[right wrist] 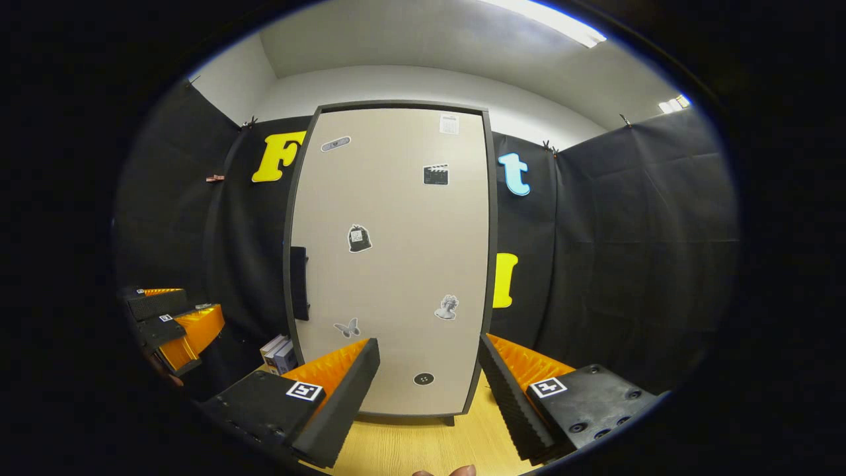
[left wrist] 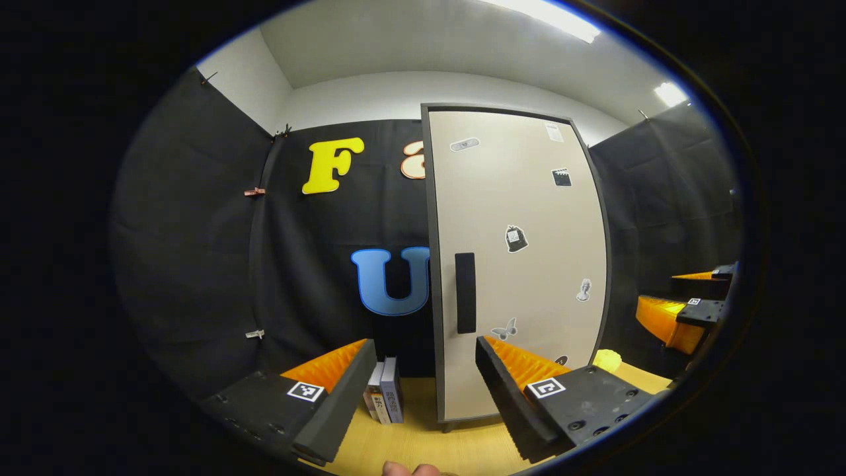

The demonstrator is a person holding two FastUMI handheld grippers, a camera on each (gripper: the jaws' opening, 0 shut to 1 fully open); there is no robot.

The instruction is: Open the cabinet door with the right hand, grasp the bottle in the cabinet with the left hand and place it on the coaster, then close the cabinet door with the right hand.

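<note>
The cabinet door (right wrist: 393, 264) is shut, its pale face dotted with small stickers and framed by a dark edge. The bottle is out of sight behind it. A dark vertical handle (left wrist: 465, 293) sits close to the door's left edge, about halfway up.

The right gripper (right wrist: 429, 377) faces the lower middle of the door with its jaws spread wide and nothing between them, short of the panel. The left gripper (left wrist: 426, 377) hangs before the door's left edge, below the handle, jaws likewise apart and empty.

In the left gripper view, a small stack of books (left wrist: 384, 396) stands on the wooden desk (left wrist: 423, 449) just left of the cabinet's foot, close to the handle side. Off the door's lower right corner lies something small and yellow (left wrist: 607, 360). Bare desk runs in front of the cabinet.
</note>
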